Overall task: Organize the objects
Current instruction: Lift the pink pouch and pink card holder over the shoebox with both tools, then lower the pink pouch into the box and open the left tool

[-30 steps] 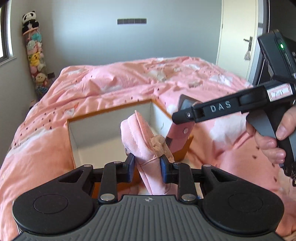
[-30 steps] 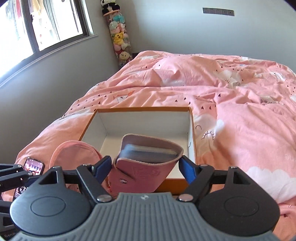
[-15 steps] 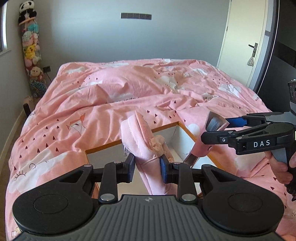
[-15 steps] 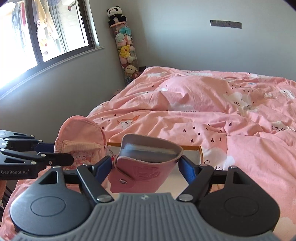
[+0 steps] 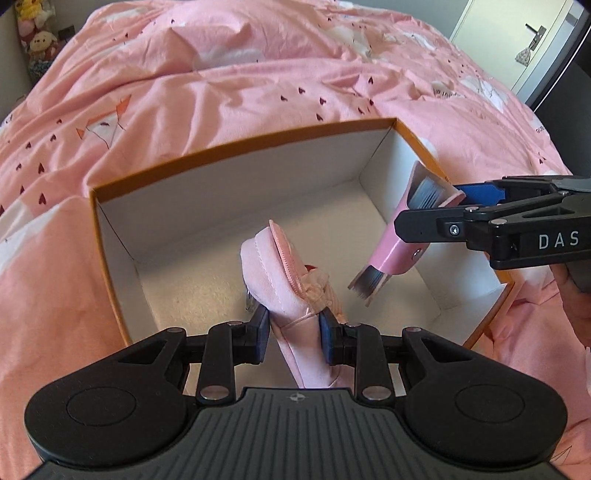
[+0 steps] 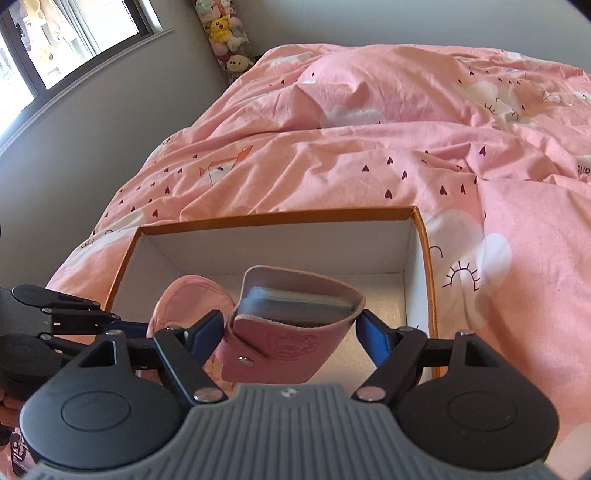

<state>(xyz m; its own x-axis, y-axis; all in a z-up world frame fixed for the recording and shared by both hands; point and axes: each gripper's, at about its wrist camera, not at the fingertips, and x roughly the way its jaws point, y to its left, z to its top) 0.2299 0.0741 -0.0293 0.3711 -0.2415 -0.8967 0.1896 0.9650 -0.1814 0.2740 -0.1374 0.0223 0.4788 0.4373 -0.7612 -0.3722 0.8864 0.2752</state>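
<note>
An open box [image 5: 236, 146] with an orange rim and white inside lies on the pink bed. My left gripper [image 5: 294, 325] is shut on a soft pink zip pouch [image 5: 280, 273], which hangs inside the box near its front. My right gripper [image 6: 293, 332] is shut on a pink card holder [image 6: 291, 328] filled with grey cards, held over the box's right half. In the left wrist view that card holder [image 5: 399, 251] hangs tilted from the right gripper [image 5: 436, 218]. The pouch [image 6: 188, 299] shows left of the holder in the right wrist view.
A rumpled pink duvet [image 5: 258, 70] covers the bed all around the box [image 6: 280, 218]. Stacked plush toys [image 6: 225, 33] stand by the wall near a window [image 6: 55, 40]. A door [image 5: 524, 40] is at the far right. A hand [image 5: 572, 299] holds the right gripper.
Both grippers have tipped downward and come in over the box. The pouch and the card holder, which were above the near rim, now hang within the box's opening.
</note>
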